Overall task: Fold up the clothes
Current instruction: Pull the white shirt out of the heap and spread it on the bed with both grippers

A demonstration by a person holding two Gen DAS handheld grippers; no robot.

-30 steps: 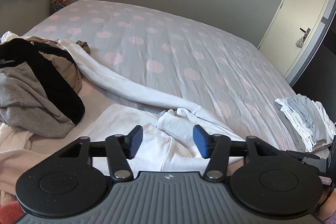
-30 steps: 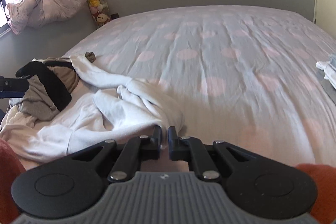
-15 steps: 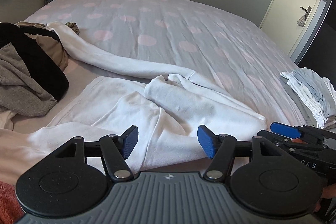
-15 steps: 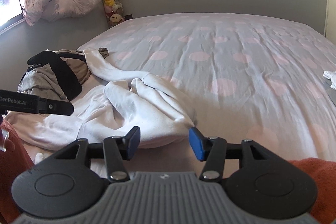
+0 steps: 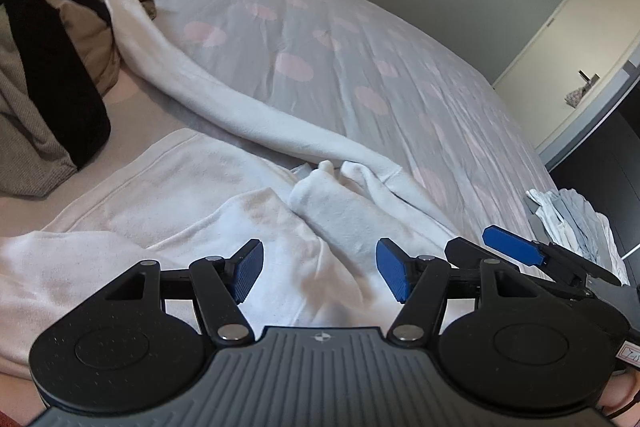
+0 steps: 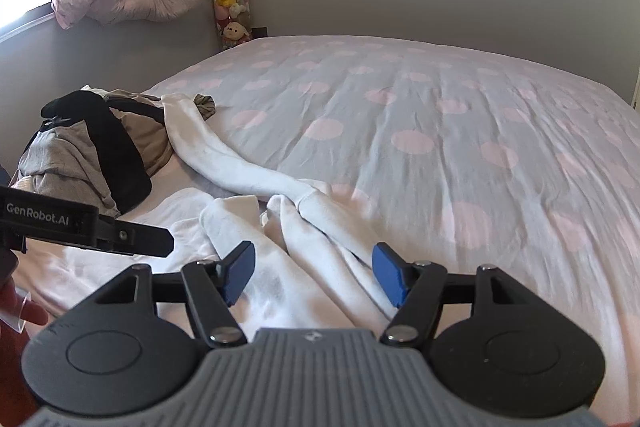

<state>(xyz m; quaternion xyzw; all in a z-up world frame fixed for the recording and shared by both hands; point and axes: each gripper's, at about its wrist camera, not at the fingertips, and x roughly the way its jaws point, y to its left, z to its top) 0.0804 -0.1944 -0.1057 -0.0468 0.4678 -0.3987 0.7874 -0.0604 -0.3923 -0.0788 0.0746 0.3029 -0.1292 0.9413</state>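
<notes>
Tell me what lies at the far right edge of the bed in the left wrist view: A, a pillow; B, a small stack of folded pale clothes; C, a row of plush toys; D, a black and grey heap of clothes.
B: a small stack of folded pale clothes sits at the right edge of the bed, while the dark heap lies at the left.

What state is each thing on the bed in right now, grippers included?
White garment: crumpled, unfolded, one sleeve stretched out.
Dark clothes pile: heaped, unfolded.
Folded stack: folded, at the bed's edge.
Left gripper: open, nothing held.
Right gripper: jaws opening, over the garment, not gripping it.
Door: closed.
</notes>
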